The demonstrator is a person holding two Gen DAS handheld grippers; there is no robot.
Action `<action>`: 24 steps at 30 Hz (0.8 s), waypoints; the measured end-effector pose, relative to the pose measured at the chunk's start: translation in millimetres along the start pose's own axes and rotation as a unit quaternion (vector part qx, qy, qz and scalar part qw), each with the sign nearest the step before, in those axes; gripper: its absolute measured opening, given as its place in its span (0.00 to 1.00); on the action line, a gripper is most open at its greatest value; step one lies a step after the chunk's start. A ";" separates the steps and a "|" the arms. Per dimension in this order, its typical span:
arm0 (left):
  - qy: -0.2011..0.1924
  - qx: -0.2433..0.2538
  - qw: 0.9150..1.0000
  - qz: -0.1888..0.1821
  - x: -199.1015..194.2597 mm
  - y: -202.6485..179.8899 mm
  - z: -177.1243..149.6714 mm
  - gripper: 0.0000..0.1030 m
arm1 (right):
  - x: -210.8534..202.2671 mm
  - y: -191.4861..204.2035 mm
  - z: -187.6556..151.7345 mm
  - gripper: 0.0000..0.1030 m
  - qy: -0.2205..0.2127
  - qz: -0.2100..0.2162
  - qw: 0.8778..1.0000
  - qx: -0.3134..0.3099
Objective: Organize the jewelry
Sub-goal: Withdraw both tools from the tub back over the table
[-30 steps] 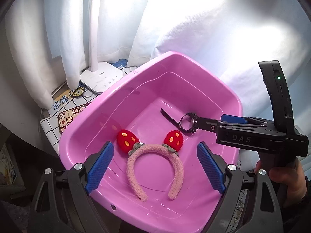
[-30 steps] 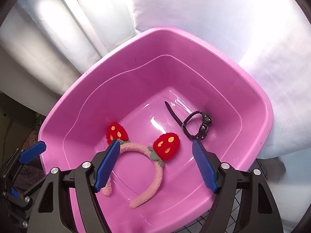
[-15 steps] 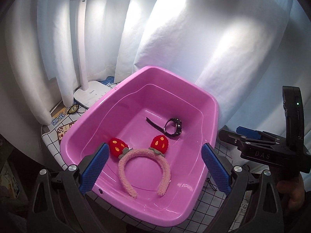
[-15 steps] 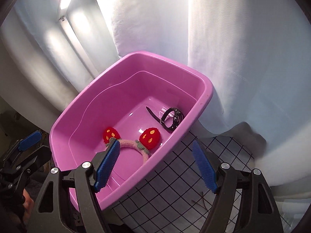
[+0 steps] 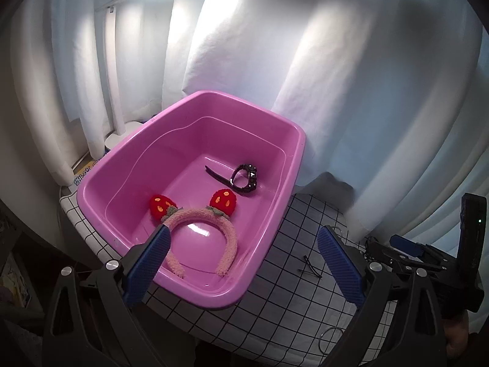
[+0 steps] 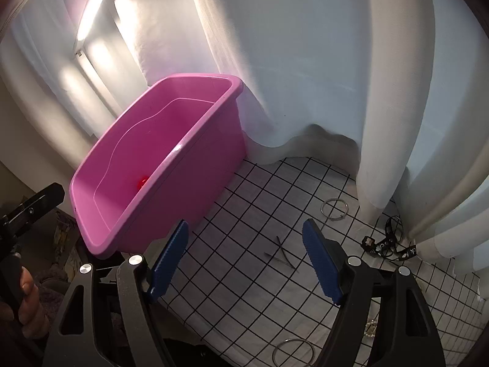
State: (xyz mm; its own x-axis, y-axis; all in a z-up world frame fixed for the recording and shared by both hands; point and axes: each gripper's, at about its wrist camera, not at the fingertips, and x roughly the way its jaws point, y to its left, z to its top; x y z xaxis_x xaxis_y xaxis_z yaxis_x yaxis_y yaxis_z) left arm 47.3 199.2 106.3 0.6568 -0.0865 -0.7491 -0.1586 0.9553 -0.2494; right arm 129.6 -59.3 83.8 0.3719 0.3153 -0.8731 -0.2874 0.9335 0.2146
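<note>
Left wrist: left tongs [image 5: 241,263] wide, empty, jaws just been opening. Tub [image 5: 276,116] at 12 now holds headband [image 5: 201,217] and watch [image 5: 246,179], dropped there to gather them; tub looks farther off than before.

Right wrist: right tongs [image 6: 244,260] part open, empty, swung off tub toward hairpin [image 6: 282,255] at 12 on desk [image 6: 244,202], rings [image 6: 334,209] at 1, likely next picks.

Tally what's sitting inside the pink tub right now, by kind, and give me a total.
Inside the pink tub:
Fuzzy pink headband with strawberry ears: 1
Black wristwatch: 1
Total: 2
</note>
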 end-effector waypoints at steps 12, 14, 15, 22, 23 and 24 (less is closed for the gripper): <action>0.035 0.008 0.999 -0.010 -4.3 -80.3 -74.1 0.92 | -56.4 -101.8 -122.6 0.71 0.006 -0.034 0.998 0.054; 0.046 0.010 0.999 -0.005 -0.2 -92.7 -88.2 0.92 | -61.4 -120.7 -137.7 0.71 0.011 -0.041 0.997 0.064; 0.052 0.011 0.999 -0.004 2.4 -98.1 -95.4 0.92 | -63.2 -129.3 -145.0 0.71 0.014 -0.043 0.996 0.070; 0.078 0.039 0.996 -0.009 22.6 -125.6 -130.3 0.92 | -61.7 -168.6 -179.6 0.71 0.034 -0.055 0.992 0.111; 0.075 0.049 0.996 -0.010 26.4 -128.6 -133.1 0.92 | -61.1 -171.7 -180.9 0.71 0.031 -0.060 0.991 0.115; 0.073 0.060 0.995 -0.014 31.5 -131.0 -134.6 0.92 | -60.1 -174.1 -181.5 0.71 0.029 -0.066 0.990 0.118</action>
State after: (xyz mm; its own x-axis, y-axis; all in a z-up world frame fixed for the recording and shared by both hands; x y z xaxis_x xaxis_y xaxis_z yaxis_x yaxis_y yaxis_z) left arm -10.4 33.3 32.8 0.5440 -0.1445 -0.8265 -0.0468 0.9783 -0.2018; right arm -2.9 -271.8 19.5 0.3390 0.1840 -0.9226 -0.0235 0.9820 0.1872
